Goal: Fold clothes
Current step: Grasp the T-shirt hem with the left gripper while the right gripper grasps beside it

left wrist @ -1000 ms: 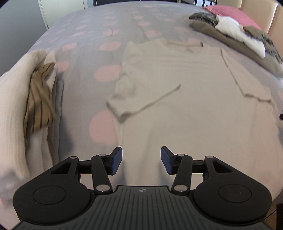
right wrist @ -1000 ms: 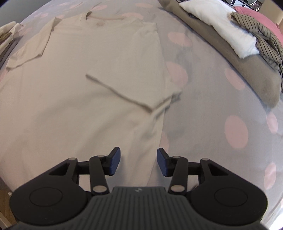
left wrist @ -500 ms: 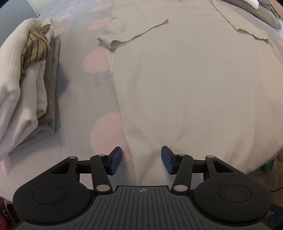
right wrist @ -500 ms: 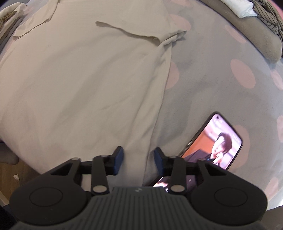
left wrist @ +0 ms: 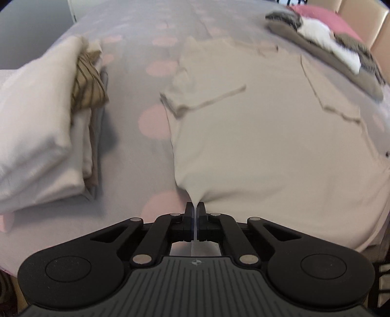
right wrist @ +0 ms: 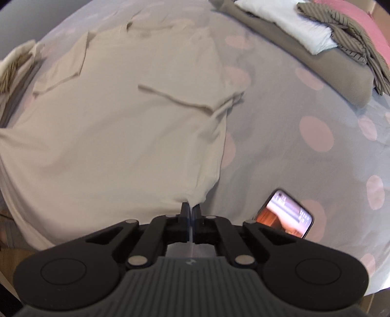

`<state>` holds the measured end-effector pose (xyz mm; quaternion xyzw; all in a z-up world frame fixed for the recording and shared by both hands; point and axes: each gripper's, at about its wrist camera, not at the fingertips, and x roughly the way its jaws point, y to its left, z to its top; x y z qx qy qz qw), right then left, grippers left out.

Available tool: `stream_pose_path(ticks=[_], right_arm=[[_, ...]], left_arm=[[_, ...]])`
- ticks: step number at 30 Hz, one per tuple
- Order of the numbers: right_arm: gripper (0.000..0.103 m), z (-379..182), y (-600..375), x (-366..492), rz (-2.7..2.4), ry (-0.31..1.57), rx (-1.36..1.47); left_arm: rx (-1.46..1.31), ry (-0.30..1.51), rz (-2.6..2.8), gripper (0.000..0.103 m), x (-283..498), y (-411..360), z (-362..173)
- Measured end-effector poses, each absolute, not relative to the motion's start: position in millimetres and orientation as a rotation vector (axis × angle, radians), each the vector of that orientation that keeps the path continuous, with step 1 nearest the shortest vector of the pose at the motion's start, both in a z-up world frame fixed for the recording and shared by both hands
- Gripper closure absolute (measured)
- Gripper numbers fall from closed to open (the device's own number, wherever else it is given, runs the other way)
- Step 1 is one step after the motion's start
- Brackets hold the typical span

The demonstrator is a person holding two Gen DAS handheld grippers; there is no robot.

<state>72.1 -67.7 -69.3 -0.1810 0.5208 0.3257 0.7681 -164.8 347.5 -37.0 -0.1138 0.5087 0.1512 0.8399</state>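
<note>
A beige T-shirt (left wrist: 268,136) lies spread on the grey bedspread with pink dots (left wrist: 146,44), both sleeves folded inward over the body. My left gripper (left wrist: 195,206) is shut on the shirt's near left hem corner, and the cloth rises in a pinched peak into the jaws. In the right wrist view the same T-shirt (right wrist: 117,126) fills the left half. My right gripper (right wrist: 190,207) is shut on its near right hem corner, which is likewise drawn up into a point.
A stack of folded cream and striped clothes (left wrist: 43,126) sits left of the shirt. A heap of unfolded garments (right wrist: 316,41) lies at the far right by a pink pillow (left wrist: 324,17). A lit phone (right wrist: 285,213) rests on the bedspread (right wrist: 304,151) just right of my right gripper.
Both grippers went from open above the shirt to shut on its near hem corners. They then lifted slightly, pulling the cloth up into peaks.
</note>
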Motion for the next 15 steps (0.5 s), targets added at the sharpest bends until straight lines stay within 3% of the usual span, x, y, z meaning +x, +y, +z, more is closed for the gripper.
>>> stream_pose_path(ticks=[7, 15], right_arm=[[0.102, -38, -53, 111, 0.671, 1.040, -0.297], [0.101, -60, -9, 152, 0.593, 1.009, -0.315]], left_arm=[[-0.246, 0.961, 0.376, 0.103, -137, 371, -13], [-0.175, 0.930, 0.434, 0.103, -87, 379, -31]])
